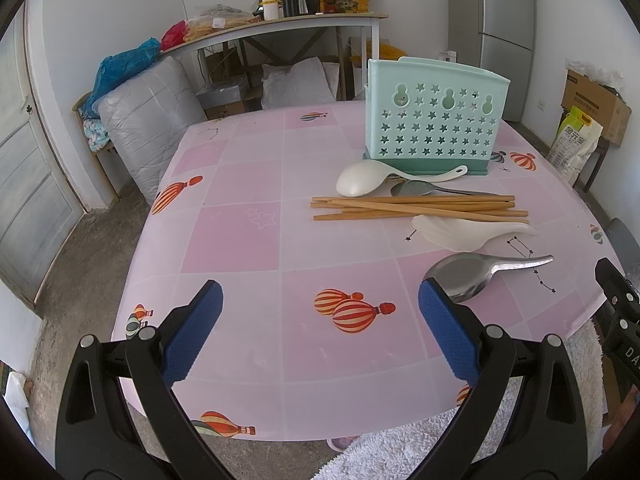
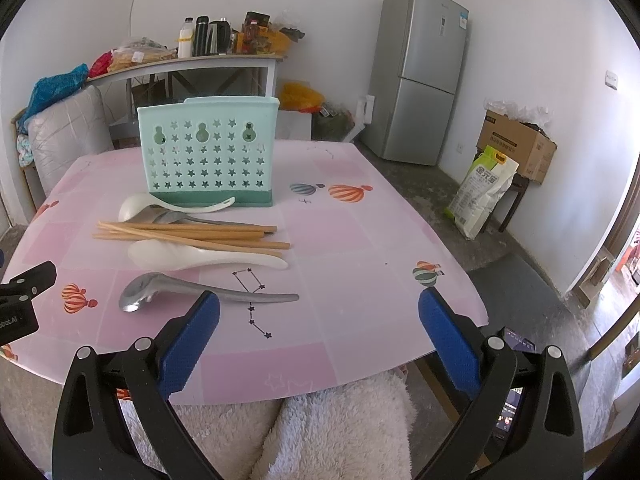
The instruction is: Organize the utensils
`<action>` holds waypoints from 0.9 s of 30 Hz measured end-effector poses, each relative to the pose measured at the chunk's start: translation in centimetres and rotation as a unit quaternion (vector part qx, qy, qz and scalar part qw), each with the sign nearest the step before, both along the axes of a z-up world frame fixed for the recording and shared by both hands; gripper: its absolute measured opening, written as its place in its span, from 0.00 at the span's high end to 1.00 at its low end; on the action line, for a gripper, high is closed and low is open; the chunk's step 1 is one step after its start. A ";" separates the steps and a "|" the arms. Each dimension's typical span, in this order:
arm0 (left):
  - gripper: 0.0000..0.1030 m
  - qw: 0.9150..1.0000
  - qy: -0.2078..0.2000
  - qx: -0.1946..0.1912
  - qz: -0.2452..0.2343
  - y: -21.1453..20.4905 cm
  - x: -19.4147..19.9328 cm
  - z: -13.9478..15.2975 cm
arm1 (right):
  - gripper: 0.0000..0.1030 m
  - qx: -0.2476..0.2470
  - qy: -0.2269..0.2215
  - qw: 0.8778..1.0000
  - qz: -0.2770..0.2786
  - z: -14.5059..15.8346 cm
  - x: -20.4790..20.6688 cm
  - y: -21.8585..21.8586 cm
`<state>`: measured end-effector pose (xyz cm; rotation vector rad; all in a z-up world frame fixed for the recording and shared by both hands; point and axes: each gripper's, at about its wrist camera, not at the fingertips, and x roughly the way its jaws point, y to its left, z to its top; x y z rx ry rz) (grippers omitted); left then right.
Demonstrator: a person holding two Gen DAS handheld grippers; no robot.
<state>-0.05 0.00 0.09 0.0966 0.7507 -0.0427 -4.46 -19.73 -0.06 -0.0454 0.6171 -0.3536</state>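
Two grippers, left [image 1: 320, 334] and right [image 2: 319, 336], hover over the tabletop's [image 1: 240, 236] near edge, jaws spread wide and empty. Four spoons and loose chopsticks [image 2: 188, 234] lie before the green holder [image 2: 208, 152] toward the far edge. We should probably take the nearest metal spoon [image 2: 192, 292] by its handle.

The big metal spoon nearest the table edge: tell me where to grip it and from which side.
Grip the metal spoon at mid-handle, coming from above with the right gripper, which is open and closest. The handle is narrow, lies flat with bare tablecloth on both sides, and is apart from the white spoon; the bowl is probably too wide and rounded.
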 end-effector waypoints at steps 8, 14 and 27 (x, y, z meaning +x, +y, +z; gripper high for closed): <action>0.08 1.000 0.002 0.002 0.001 -0.2 -0.1 -0.6 | 0.06 0.001 -0.001 1.000 0.001 0.1 0.1 0.0; 0.08 1.000 0.002 0.006 0.002 -0.5 -0.5 -0.8 | 0.06 0.001 -0.002 1.000 0.003 0.2 0.1 -0.1; 0.08 1.000 0.004 0.005 0.002 0.5 0.1 -0.3 | 0.06 0.000 -0.003 1.000 0.003 0.2 0.1 -0.1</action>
